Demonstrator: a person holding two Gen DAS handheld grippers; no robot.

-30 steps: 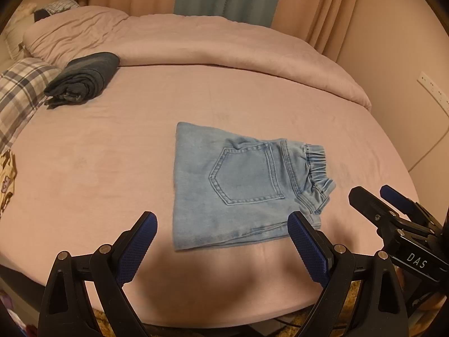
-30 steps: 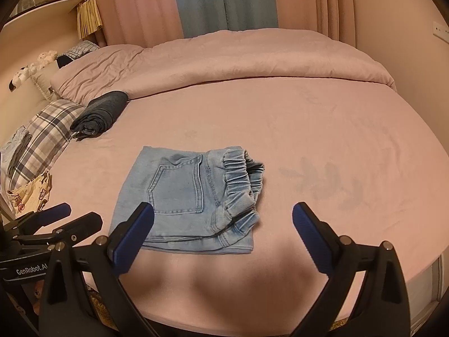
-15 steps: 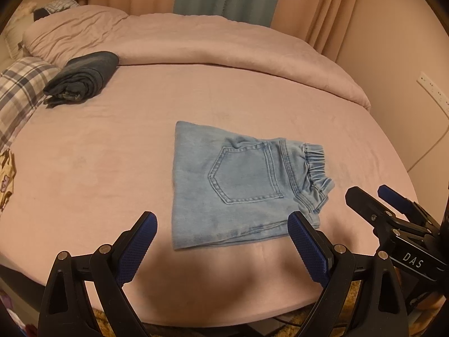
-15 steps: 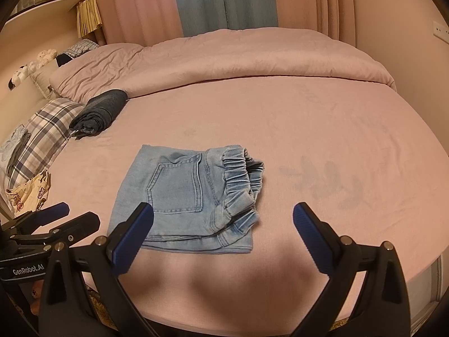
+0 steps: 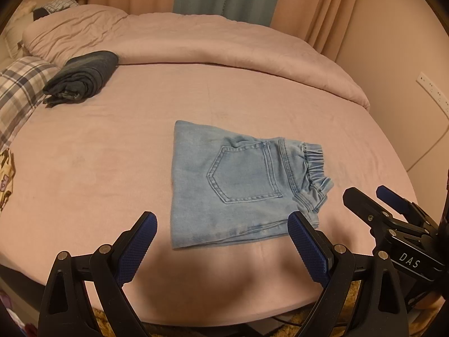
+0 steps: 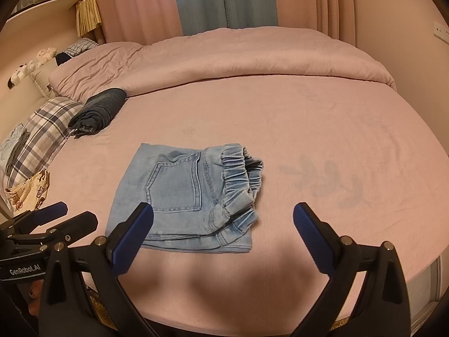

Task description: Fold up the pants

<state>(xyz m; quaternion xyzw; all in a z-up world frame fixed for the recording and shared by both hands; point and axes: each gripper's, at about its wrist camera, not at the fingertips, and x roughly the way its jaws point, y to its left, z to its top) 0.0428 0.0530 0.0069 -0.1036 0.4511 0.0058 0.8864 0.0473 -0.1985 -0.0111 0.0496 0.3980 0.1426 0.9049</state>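
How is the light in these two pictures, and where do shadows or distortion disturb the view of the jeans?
Left wrist view: warm, dim light; sharp; a broad shadow on the bed before the open left tongs touches the light jeans; fisheye bends the bed edge.
Right wrist view: same warm light; shadow between the open right tongs; corners vignetted black.

The folded pants (image 5: 238,185) lay on the bed (image 5: 112,168) just ahead of the left gripper (image 5: 221,233). The right gripper (image 6: 223,221) hung beside it; a rolled garment (image 5: 81,81) sat far ahead-left.
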